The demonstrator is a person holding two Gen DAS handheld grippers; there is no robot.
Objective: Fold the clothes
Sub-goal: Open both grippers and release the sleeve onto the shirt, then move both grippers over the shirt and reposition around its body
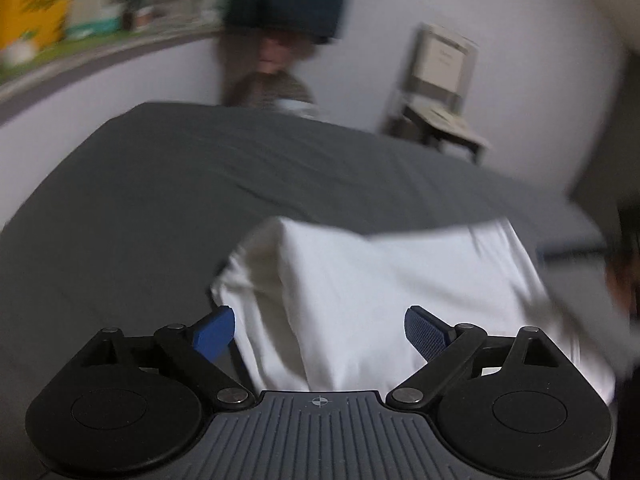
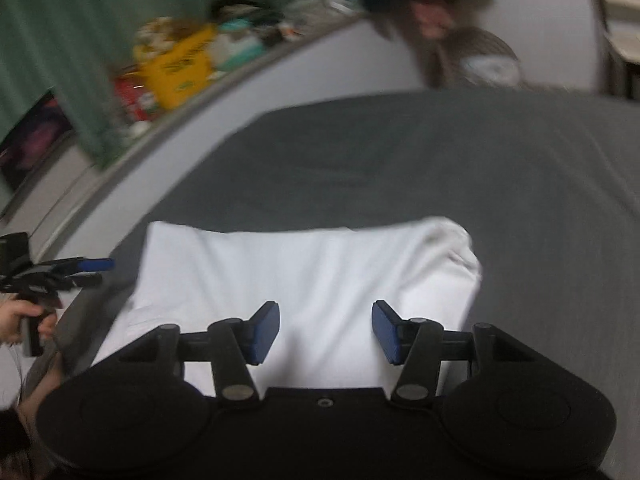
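A white garment (image 1: 360, 292) lies folded into a rough rectangle on a dark grey sheet (image 1: 160, 200). My left gripper (image 1: 320, 334) hovers over its near left part, open, with nothing between the blue pads (image 1: 214, 334). In the right wrist view the same white garment (image 2: 304, 276) fills the middle, and my right gripper (image 2: 326, 332) is open above its near edge, holding nothing. The left gripper (image 2: 92, 268) also shows at the far left of that view, held by a hand (image 2: 24, 320). Both views are blurred.
The grey sheet (image 2: 440, 160) covers a wide flat surface. Beyond it stands a white wall, with a shelf of cluttered packets (image 2: 180, 64) and a green curtain (image 2: 60, 40). A person sits at the far side (image 1: 276, 80). A folding chair (image 1: 440, 92) stands at the back right.
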